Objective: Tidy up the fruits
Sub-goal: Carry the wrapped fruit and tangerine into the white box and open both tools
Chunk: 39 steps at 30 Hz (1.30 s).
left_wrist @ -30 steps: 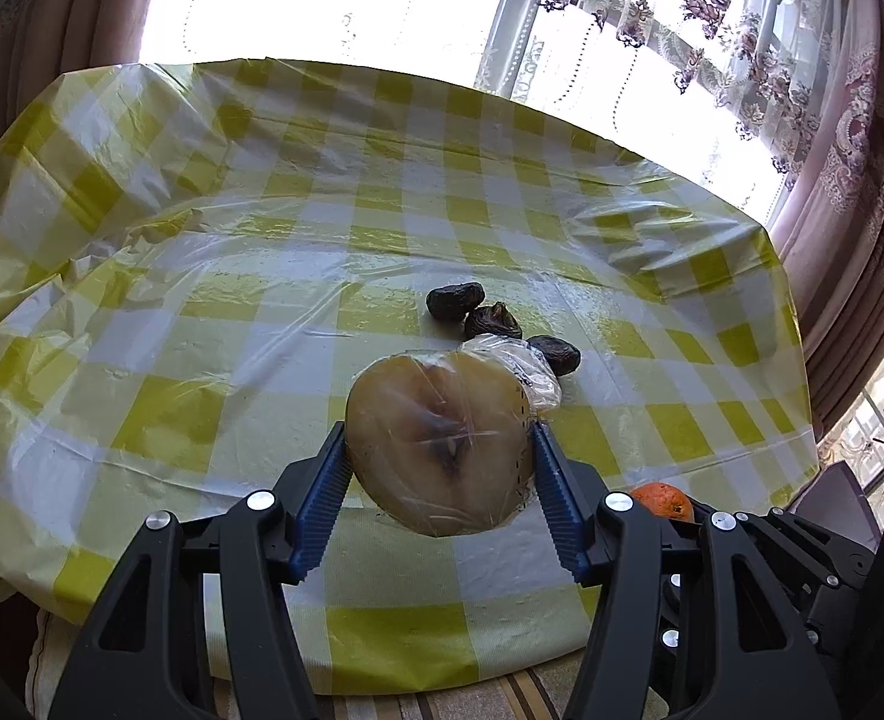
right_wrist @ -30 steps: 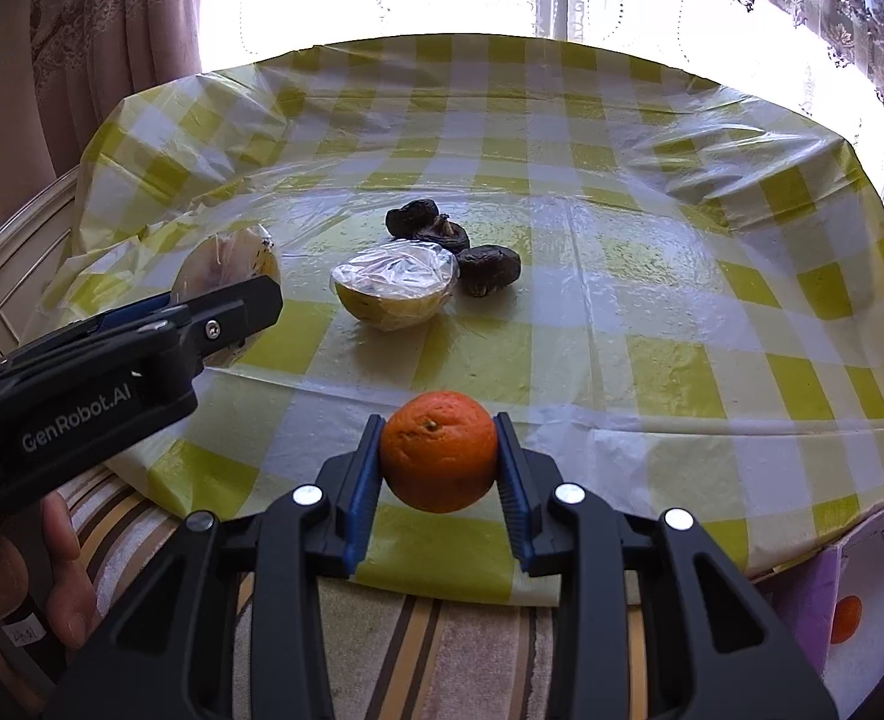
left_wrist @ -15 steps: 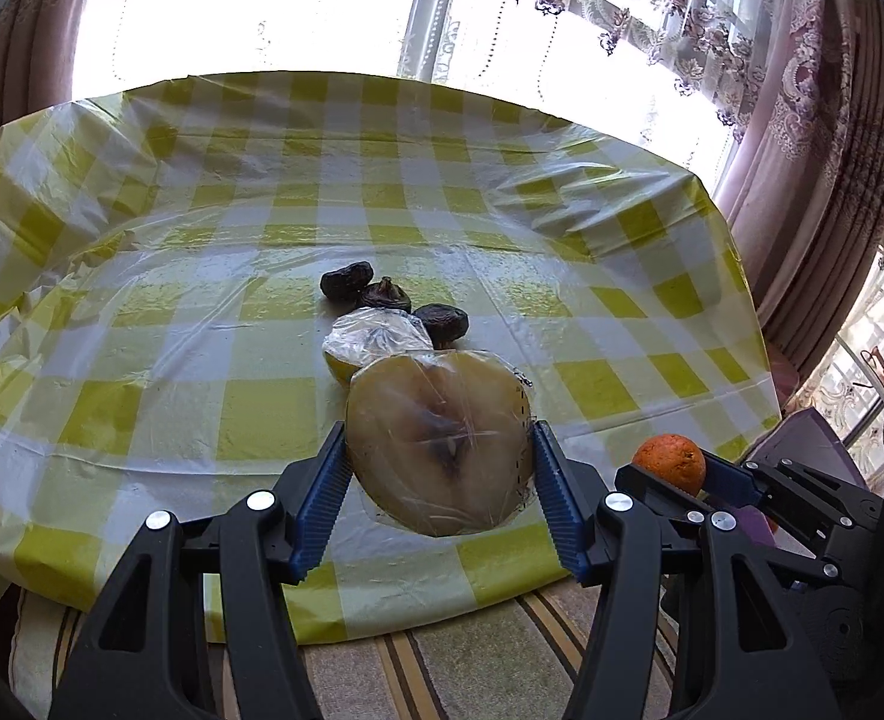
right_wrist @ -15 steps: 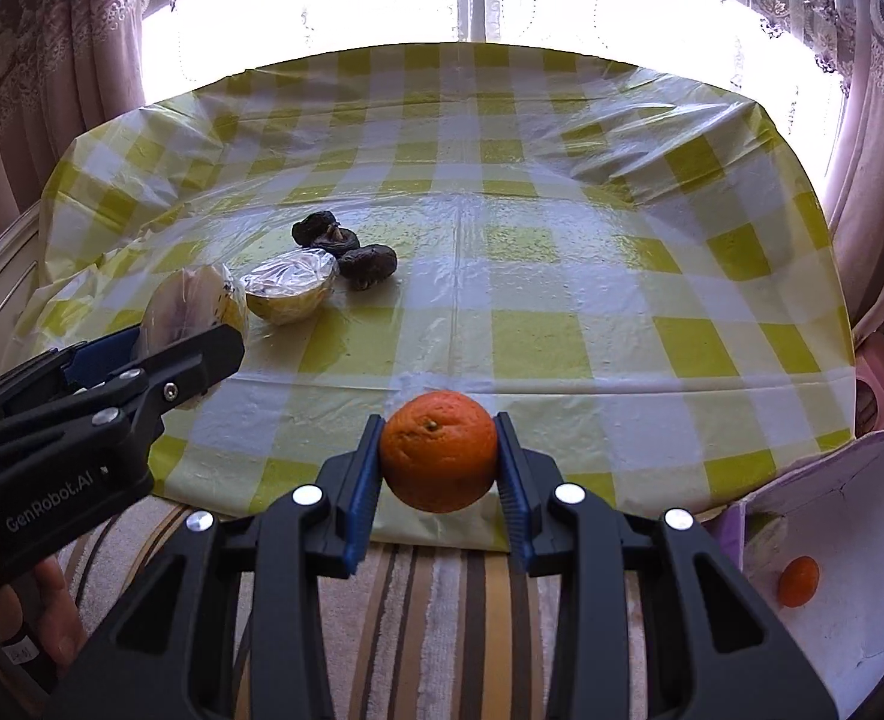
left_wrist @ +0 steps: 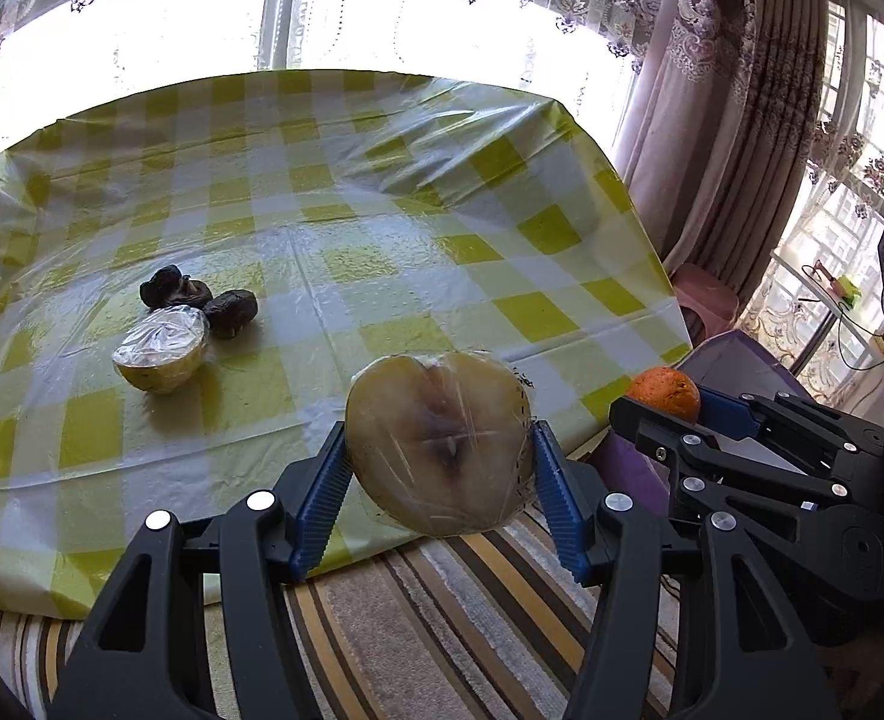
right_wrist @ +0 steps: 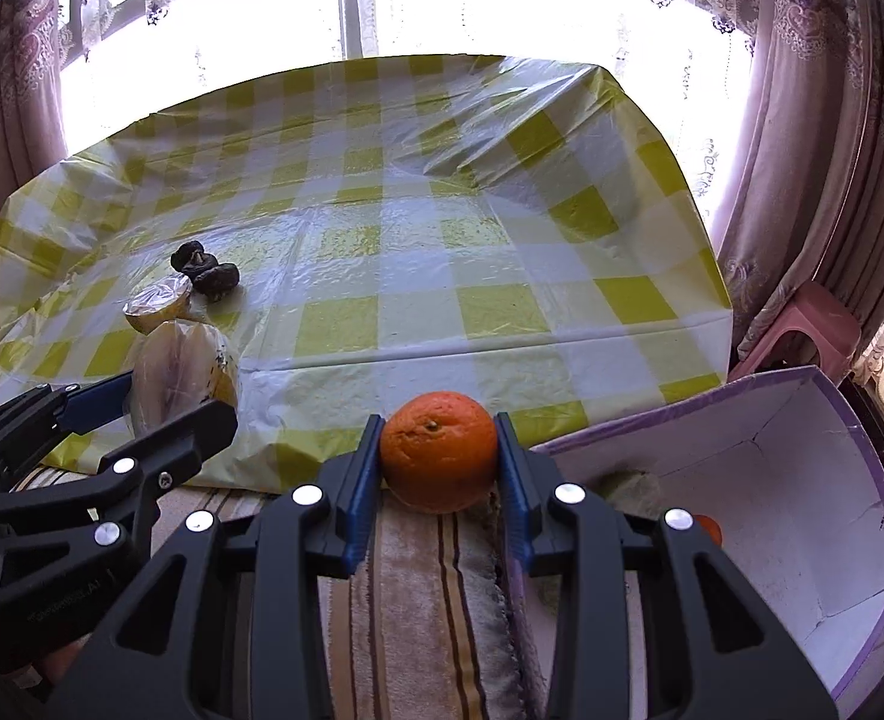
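My left gripper [left_wrist: 439, 468] is shut on a halved fruit wrapped in clear film [left_wrist: 436, 444], its cut face toward the camera, held off the table's near edge. My right gripper [right_wrist: 439, 456] is shut on an orange [right_wrist: 439, 450], also past the table edge, beside a purple-rimmed white box [right_wrist: 790, 480]. The right gripper with the orange [left_wrist: 664, 393] shows at the right of the left wrist view. On the checked tablecloth [left_wrist: 382, 228] lie another wrapped fruit half [left_wrist: 160, 351] and dark dried fruits [left_wrist: 202, 300].
The box holds a small orange fruit [right_wrist: 707, 528] and something greenish [right_wrist: 628, 486]. A striped cushion or seat [right_wrist: 442, 600] lies under both grippers. Curtains [left_wrist: 712, 120] hang at the right, a pink stool [right_wrist: 802, 324] stands by the table corner, and a window runs behind.
Both grippers have swung to the right, off the table edge, each keeping its fruit. The fruits on the table have slid left in view and the box has come into the right wrist view.
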Motion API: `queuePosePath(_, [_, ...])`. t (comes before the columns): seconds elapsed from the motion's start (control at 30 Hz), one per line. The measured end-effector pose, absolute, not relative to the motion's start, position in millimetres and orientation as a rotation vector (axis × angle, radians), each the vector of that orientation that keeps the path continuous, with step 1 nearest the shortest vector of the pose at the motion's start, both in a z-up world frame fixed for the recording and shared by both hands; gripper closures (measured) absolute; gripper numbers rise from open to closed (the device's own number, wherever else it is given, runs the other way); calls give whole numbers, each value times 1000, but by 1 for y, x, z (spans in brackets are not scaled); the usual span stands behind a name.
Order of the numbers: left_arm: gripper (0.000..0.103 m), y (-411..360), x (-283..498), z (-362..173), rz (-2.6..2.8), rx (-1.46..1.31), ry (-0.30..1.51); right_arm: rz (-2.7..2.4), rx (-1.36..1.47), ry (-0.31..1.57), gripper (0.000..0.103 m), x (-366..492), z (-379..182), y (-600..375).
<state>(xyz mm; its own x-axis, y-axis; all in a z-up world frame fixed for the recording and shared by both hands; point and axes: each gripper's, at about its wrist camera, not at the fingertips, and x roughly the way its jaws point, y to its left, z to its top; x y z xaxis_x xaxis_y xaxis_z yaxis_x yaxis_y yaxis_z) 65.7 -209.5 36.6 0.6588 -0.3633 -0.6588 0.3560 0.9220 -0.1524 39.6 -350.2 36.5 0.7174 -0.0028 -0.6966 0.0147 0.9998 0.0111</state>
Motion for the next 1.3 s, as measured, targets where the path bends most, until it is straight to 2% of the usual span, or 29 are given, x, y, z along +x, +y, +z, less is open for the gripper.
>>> queuePosePath(0.77, [47,-357,43,8,-673,254,807,-286,45,860,67,9,5,-480])
queuePosePath(1.3, [47,-394,19,-13,-808,461,832,-322,50,877,66,6,0,-491])
